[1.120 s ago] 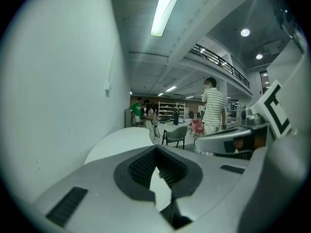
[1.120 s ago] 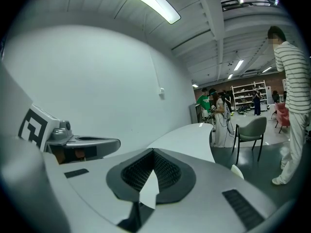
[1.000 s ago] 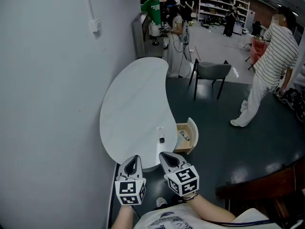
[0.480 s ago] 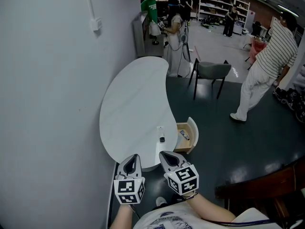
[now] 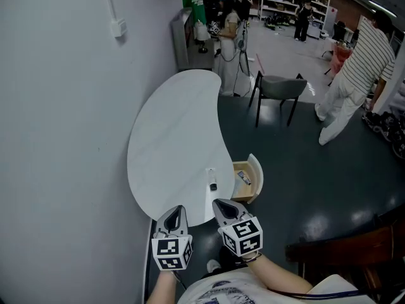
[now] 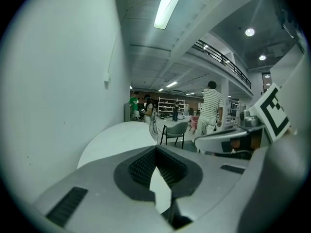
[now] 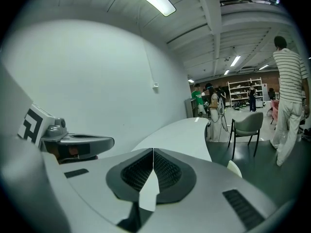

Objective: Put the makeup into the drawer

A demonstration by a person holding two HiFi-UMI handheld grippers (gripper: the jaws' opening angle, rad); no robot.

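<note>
Left gripper (image 5: pixel 178 211) and right gripper (image 5: pixel 223 204) are hovering side by side off the near end of the white kidney-shaped table (image 5: pixel 171 132), both jaws closed together, gripping nothing. The slim white makeup tube (image 5: pixel 212 178) is lying near the table's right edge, long axis running away from the person, dark cap pointing back toward them, just beside the open light-wood drawer (image 5: pixel 256 173).

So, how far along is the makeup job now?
The drawer stands open, with one small item lying inside. Nothing is in hand: the left gripper and the right gripper are both shut and empty. The makeup tube beside the drawer, on the table, is not yet picked up.
</note>
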